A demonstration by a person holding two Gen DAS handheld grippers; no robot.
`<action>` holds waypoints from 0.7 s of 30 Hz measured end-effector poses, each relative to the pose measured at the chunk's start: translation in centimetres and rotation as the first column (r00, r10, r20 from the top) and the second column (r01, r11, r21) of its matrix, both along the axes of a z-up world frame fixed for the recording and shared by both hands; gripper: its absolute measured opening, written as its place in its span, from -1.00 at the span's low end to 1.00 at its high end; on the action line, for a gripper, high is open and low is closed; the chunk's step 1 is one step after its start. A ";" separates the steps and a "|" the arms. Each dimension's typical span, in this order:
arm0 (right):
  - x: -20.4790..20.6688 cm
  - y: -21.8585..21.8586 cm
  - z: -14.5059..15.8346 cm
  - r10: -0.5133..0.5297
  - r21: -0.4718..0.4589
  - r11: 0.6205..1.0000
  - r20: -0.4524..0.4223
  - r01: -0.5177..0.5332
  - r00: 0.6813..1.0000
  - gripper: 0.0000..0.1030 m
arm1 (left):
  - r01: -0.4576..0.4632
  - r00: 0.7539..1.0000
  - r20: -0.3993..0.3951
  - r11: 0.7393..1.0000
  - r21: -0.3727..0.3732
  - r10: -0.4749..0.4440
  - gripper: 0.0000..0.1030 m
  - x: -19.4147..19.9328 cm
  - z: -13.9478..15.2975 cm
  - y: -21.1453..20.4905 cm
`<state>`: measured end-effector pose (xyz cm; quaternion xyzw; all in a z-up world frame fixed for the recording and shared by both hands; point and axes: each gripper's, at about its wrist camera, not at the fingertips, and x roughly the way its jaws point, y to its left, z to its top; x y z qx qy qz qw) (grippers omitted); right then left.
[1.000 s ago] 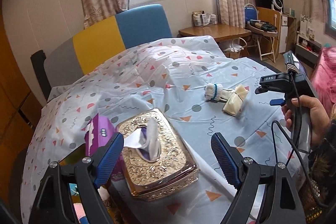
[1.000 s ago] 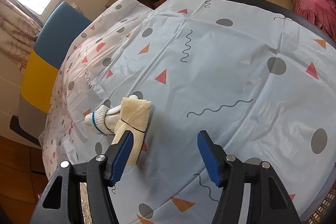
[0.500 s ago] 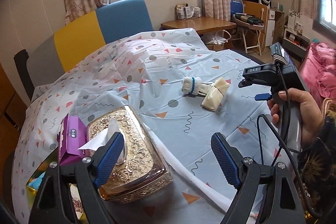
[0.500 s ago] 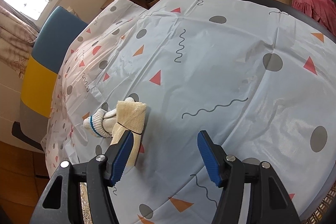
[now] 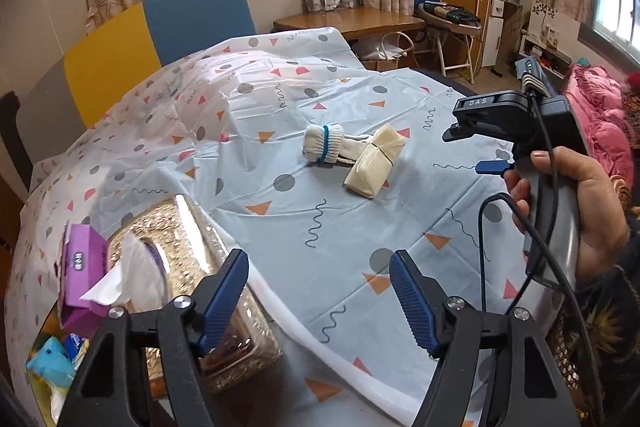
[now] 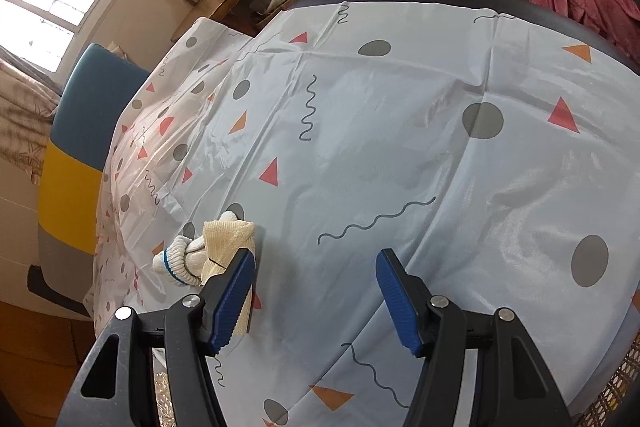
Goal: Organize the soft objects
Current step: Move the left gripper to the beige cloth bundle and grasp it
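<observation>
A rolled white glove with a blue band (image 5: 326, 143) lies against a folded cream cloth tied with a thin band (image 5: 373, 161) mid-table on the patterned tablecloth (image 5: 320, 227). My left gripper (image 5: 320, 301) is open and empty, near the table's front edge, well short of them. In the right wrist view the glove (image 6: 178, 259) and cloth (image 6: 228, 237) lie at the lower left, partly hidden behind my left finger. My right gripper (image 6: 316, 301) is open and empty above the bare tablecloth (image 6: 380, 147); it also shows in the left wrist view (image 5: 494, 137) at the right.
A gold embossed tissue box (image 5: 180, 267) and a purple tissue pack (image 5: 82, 269) sit at the near left. A blue, yellow and grey chair back (image 5: 160, 23) stands behind the table. A wooden desk (image 5: 352, 21) and pink bedding (image 5: 600, 115) lie beyond.
The left gripper has swung right, so the tissue box has slid to the left of view and the glove and cloth are more central. The right gripper has barely shifted. Both stay open.
</observation>
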<state>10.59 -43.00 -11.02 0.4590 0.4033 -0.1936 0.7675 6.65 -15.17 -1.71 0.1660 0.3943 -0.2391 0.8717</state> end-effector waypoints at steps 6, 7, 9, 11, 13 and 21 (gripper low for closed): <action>0.0 -0.1 -0.2 -0.005 0.029 1.000 0.007 0.005 1.000 0.24 | -0.004 0.996 -0.090 1.000 0.025 0.007 0.09 2.8 -2.5 -2.0; 0.0 -0.1 -0.1 -0.004 0.030 1.000 0.010 0.004 1.000 0.24 | -0.006 0.995 -0.098 1.000 0.029 0.008 -0.01 3.3 -2.9 -2.5; -0.1 -0.2 -0.1 -0.009 0.037 0.999 0.016 0.008 1.000 0.24 | 0.000 0.994 -0.107 0.999 0.039 0.004 -0.09 4.0 -3.5 -3.5; -0.2 -0.2 -0.1 -0.010 0.046 0.999 0.018 0.010 1.000 0.24 | 0.012 0.993 -0.117 0.999 0.038 -0.008 -0.09 4.8 -4.1 -4.7; -0.2 -0.3 -0.1 -0.013 0.060 0.998 0.027 0.011 1.000 0.24 | 0.022 0.994 -0.110 0.999 0.046 -0.017 -0.09 5.6 -4.7 -5.9; -0.3 -0.3 -0.2 -0.011 0.083 0.996 0.032 0.009 0.999 0.24 | 0.077 0.994 -0.083 0.993 0.087 -0.070 0.55 9.6 -6.5 -11.2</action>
